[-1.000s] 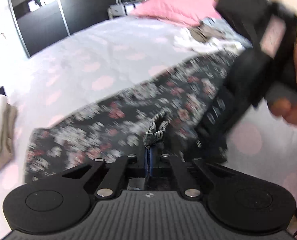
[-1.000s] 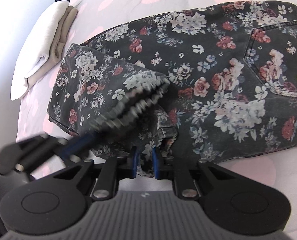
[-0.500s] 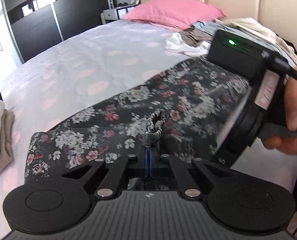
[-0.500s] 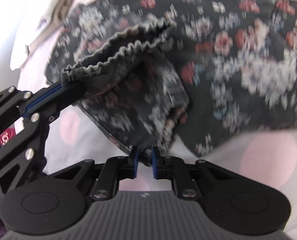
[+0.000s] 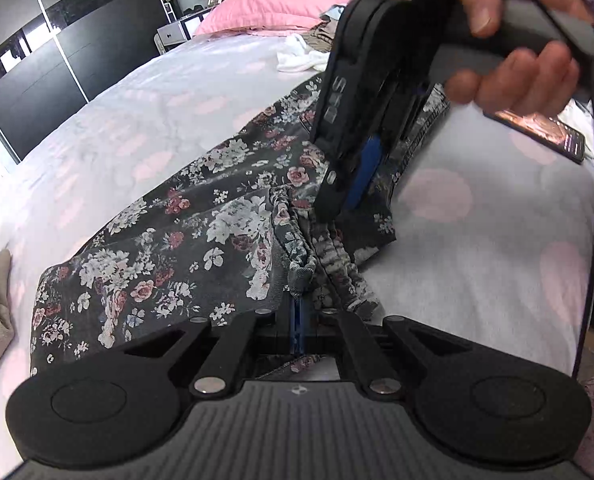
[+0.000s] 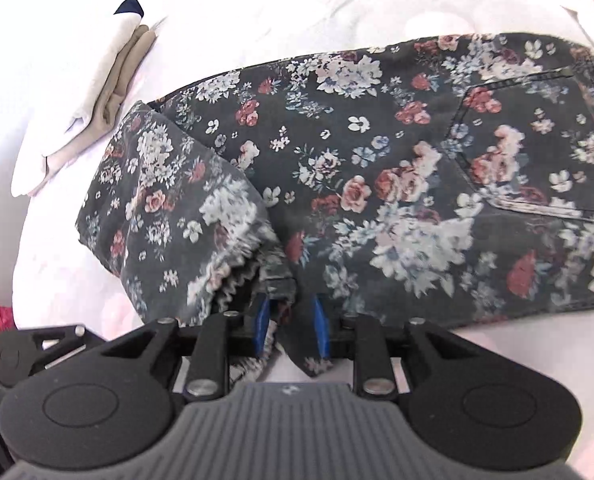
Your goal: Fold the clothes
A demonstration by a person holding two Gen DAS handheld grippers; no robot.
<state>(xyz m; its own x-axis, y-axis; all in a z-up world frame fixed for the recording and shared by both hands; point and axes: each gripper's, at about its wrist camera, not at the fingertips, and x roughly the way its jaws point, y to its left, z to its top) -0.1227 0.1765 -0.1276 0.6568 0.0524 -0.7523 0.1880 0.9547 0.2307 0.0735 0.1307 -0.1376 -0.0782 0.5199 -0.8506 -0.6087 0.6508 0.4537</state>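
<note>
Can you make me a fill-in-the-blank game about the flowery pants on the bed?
1. The flowery pants lie on a white bedspread with big ____ spots.
2. The pillow at the head of the bed is ____.
3. The left gripper is ____ on the pants' ruffled hem.
4. Beside the pants lies a small pile of folded clothes, white and ____.

Missing words: pink; pink; shut; beige

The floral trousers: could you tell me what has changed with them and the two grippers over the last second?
The trouser hem has been carried over the floral trousers and lowered onto them. The right gripper has just been opening, hem cloth between its pads. The left gripper stays shut on the hem. The folded stack has not moved.
</note>
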